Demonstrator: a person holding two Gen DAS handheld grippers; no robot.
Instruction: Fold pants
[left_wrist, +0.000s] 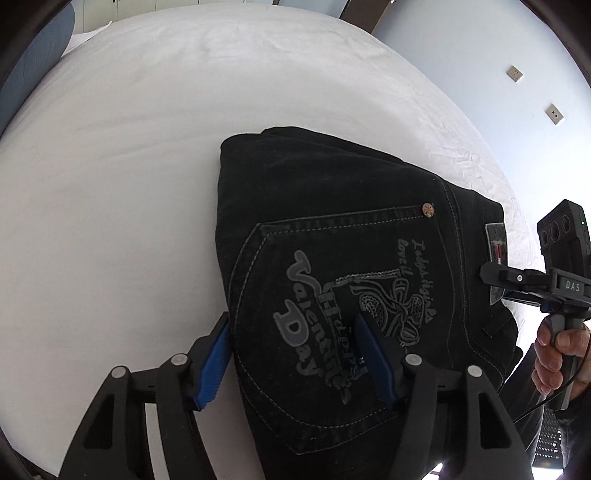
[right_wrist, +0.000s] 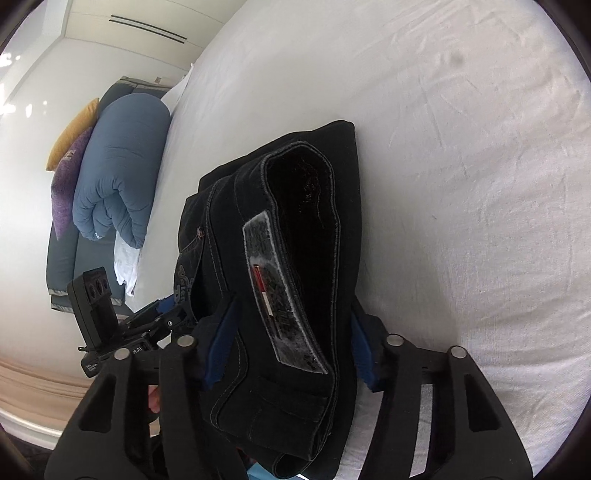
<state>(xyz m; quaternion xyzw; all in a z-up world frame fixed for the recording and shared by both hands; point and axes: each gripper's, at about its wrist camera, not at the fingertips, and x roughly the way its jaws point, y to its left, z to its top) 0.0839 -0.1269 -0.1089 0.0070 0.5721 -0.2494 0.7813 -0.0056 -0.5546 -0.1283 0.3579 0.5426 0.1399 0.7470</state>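
Black folded jeans (left_wrist: 332, 206) lie on a white bed (left_wrist: 147, 147), back pocket with grey "Valentine's Day" print facing up. My left gripper (left_wrist: 291, 321) straddles the near left edge. One blue pad (left_wrist: 216, 358) stands against the side of the fold and the other rests on the pocket; the cloth between them lies flat. In the right wrist view the waistband end of the jeans (right_wrist: 314, 206), with its grey label, fills my right gripper (right_wrist: 293, 306), both blue pads pressing its sides. The right gripper's finger (left_wrist: 495, 277) also shows at the waistband, held by a hand (left_wrist: 554, 350).
The white sheet (right_wrist: 461, 184) stretches wide beyond and to the right of the jeans. Past the bed's left edge a rolled blue duvet (right_wrist: 118, 173), a purple cushion (right_wrist: 66, 184) and a yellow cushion (right_wrist: 74, 133) sit on a grey sofa (right_wrist: 62, 258). Wall sockets (left_wrist: 514, 73) are far right.
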